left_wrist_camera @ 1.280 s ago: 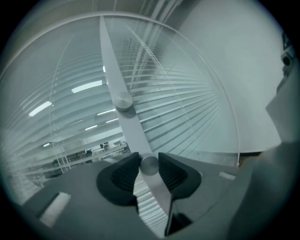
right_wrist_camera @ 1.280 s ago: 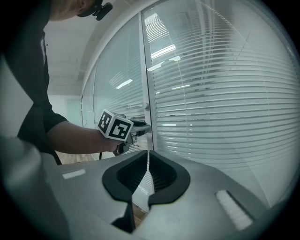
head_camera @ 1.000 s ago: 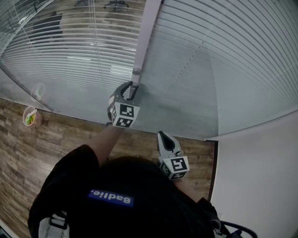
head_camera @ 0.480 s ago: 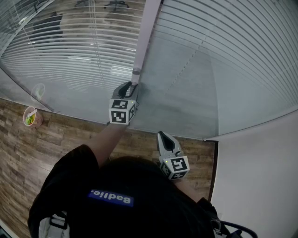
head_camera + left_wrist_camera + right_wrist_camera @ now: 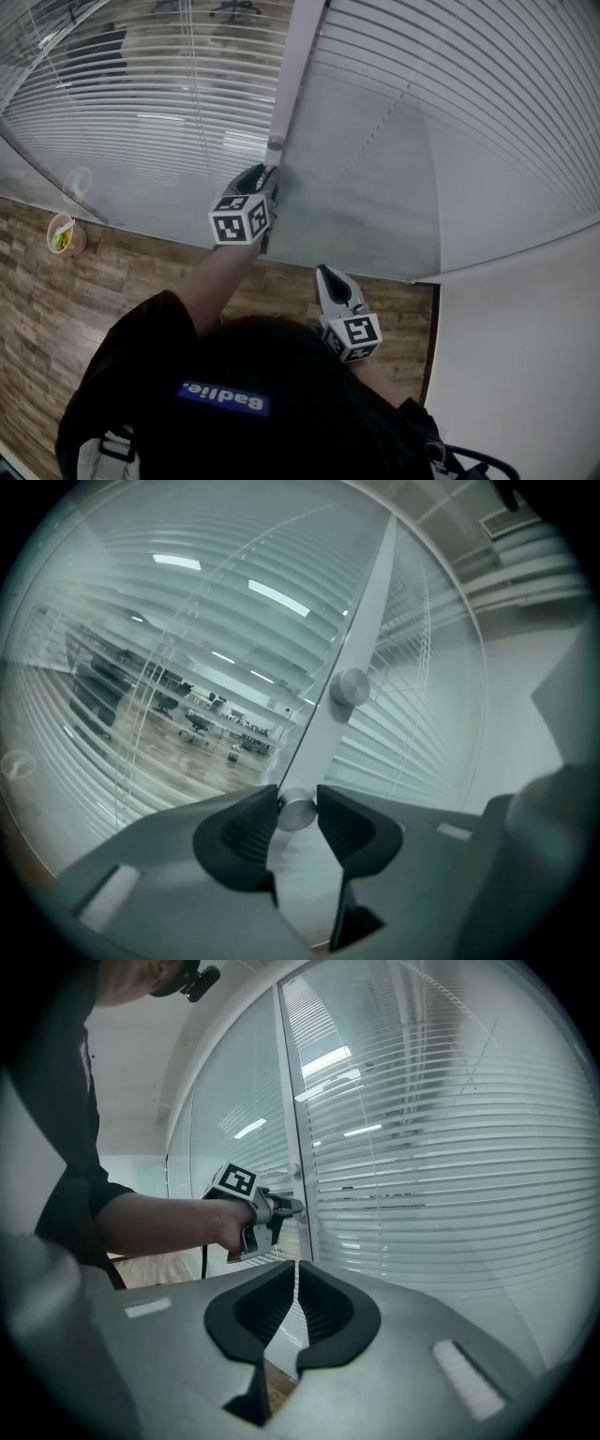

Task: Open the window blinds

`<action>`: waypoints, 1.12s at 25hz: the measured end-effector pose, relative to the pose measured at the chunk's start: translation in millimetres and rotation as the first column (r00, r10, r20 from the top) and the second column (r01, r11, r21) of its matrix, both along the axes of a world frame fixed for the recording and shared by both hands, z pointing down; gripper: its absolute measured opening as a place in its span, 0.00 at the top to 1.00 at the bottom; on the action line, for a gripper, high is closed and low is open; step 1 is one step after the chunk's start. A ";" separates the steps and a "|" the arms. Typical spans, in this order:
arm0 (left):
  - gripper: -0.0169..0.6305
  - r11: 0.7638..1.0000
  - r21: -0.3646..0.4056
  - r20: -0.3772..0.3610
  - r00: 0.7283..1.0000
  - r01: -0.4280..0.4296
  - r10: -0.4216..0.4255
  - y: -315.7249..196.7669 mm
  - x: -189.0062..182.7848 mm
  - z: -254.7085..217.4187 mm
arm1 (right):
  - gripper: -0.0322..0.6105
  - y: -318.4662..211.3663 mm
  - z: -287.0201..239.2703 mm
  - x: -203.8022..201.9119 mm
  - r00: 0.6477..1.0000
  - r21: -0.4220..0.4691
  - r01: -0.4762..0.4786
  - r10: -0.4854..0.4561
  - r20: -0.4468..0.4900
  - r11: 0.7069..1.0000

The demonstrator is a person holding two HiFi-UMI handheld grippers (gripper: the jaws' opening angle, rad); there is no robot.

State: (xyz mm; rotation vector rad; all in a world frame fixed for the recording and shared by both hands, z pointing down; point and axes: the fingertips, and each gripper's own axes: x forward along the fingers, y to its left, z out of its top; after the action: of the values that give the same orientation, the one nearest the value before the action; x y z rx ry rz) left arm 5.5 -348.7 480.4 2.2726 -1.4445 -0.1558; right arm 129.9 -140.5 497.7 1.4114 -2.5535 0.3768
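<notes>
- On the grey frame post (image 5: 367,621) between the two panes of blinds (image 5: 469,112), a small round knob (image 5: 298,812) is sitting just below a second knob (image 5: 349,686).
- The left gripper (image 5: 298,804) is pinching that lower knob, with its pads pressing on both sides.
- Rolling squarely about the knob's axis with a firm squeeze looks the best way to avoid slipping.
- The right gripper (image 5: 296,1275) is waiting apart from the post, with its jaws together and nothing in them.

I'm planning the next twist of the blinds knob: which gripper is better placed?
Left. The left gripper is clamped on the knob on the window frame, so it can probably just twist. The right gripper sits farther back, shut and empty.
</notes>
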 end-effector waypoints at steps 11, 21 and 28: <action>0.60 0.839 0.348 0.839 0.538 -0.418 -0.080 18.9 16.1 -9.9 | 0.91 -0.6 7.5 -5.1 0.999 -0.026 0.033 -0.032 0.016 0.999; 0.73 0.681 0.162 0.927 -0.127 -0.714 -0.353 23.7 21.8 24.1 | 0.91 -2.4 11.0 -6.5 1.000 -0.033 0.024 -0.023 0.012 0.999; 0.78 0.683 0.171 0.920 -0.133 -0.710 -0.368 18.9 20.6 19.1 | 0.91 -3.1 10.8 -5.6 1.000 -0.035 0.014 -0.014 0.013 0.999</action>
State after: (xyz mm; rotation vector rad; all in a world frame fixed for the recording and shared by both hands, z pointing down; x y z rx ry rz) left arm 26.2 -329.8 499.5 3.3974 -1.5545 2.1701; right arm 124.3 -143.7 508.5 1.3829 -2.5522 0.4276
